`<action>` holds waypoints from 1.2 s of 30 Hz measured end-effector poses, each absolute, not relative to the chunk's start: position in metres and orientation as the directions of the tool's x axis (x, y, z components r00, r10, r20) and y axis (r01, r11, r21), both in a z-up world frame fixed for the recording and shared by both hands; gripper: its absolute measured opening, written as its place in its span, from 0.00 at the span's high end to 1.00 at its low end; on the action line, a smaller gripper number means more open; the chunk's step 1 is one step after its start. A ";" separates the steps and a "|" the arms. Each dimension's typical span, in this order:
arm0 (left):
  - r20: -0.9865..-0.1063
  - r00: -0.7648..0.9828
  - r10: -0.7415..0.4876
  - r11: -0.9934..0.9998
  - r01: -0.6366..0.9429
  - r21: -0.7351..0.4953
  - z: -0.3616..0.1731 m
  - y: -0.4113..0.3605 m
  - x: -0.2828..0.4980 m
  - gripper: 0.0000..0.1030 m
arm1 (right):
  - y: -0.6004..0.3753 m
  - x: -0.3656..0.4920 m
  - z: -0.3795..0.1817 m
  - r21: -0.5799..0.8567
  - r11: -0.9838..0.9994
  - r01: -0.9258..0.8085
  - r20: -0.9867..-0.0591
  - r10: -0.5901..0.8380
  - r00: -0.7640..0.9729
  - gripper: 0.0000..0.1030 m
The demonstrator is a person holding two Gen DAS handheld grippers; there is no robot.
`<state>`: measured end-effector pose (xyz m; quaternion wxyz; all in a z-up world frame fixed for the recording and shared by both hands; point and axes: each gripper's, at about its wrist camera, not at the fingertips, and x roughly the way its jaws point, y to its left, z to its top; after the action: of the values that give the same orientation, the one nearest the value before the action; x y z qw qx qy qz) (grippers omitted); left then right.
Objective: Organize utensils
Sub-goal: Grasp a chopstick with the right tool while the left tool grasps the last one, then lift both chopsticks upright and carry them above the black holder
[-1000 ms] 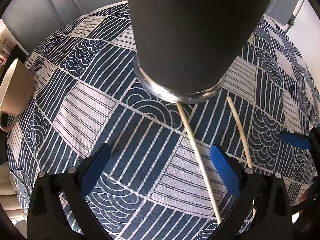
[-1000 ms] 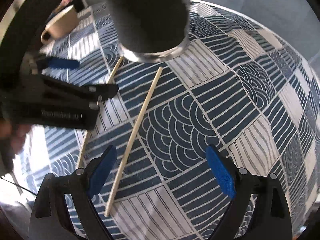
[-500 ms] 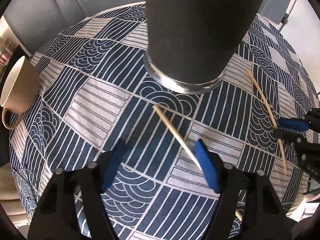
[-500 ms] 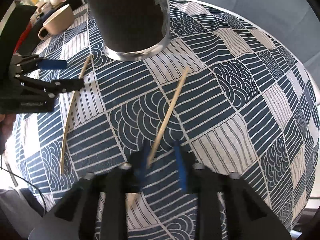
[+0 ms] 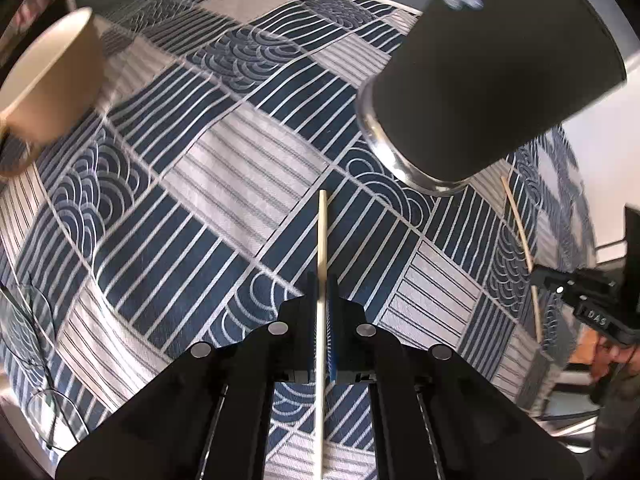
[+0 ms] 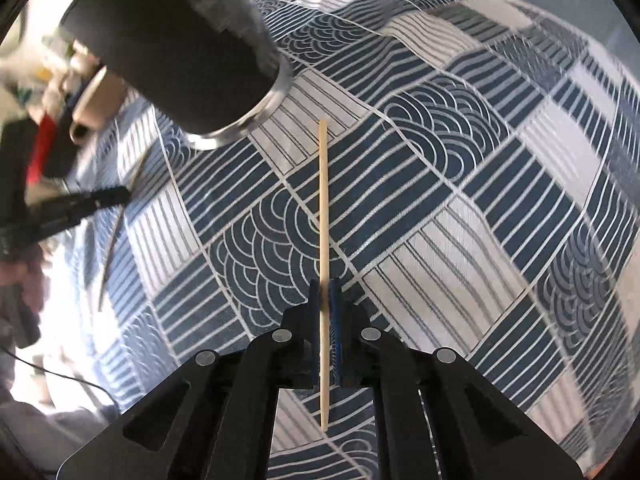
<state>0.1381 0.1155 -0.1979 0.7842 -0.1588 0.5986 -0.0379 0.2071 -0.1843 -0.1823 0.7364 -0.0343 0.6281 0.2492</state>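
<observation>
My left gripper (image 5: 321, 300) is shut on a pale wooden chopstick (image 5: 322, 236) that points forward above the cloth. My right gripper (image 6: 325, 300) is shut on a second chopstick (image 6: 323, 200), also pointing forward. A tall dark tumbler with a steel base (image 5: 480, 76) stands ahead and to the right of the left gripper; in the right wrist view the tumbler (image 6: 180, 52) is ahead to the left. The right gripper (image 5: 580, 300) with its chopstick (image 5: 520, 232) shows at the right edge of the left wrist view. The left gripper (image 6: 80, 204) shows at the left of the right wrist view.
The table wears a blue and white patterned cloth (image 5: 200, 200). A beige mug (image 5: 48, 80) stands at the far left; it also shows in the right wrist view (image 6: 100, 100). A clear glass (image 5: 28, 320) sits at the left edge. Blurred clutter lies at the far left (image 6: 40, 80).
Both grippers have closed, each on a chopstick, and lifted them off the cloth. The tumbler has shifted sideways in both views as the grippers turned.
</observation>
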 end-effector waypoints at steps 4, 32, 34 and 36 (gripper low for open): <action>-0.934 0.262 -0.244 0.950 -0.127 -0.284 -0.197 0.118 0.135 0.96 | -0.198 0.206 -0.174 0.343 0.864 -0.367 -0.914 0.397 0.081 0.96; -0.800 0.569 -0.189 0.958 -0.072 -0.277 -0.020 0.153 0.198 0.96 | -0.176 0.294 -0.017 0.521 0.722 -0.455 -0.635 0.684 0.360 0.95; -0.782 0.592 -0.197 0.958 -0.052 -0.281 -0.004 0.145 0.210 0.96 | -0.172 0.301 -0.009 0.534 0.715 -0.451 -0.615 0.695 0.373 0.95; -0.764 0.615 -0.195 0.961 -0.035 -0.273 0.011 0.137 0.222 0.96 | -0.164 0.307 -0.001 0.534 0.706 -0.465 -0.598 0.705 0.382 0.95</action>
<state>0.2218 0.1366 0.0106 0.8889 -0.1313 0.4366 -0.0449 0.3074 -0.1642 -0.0011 0.8195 0.1403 0.4259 0.3569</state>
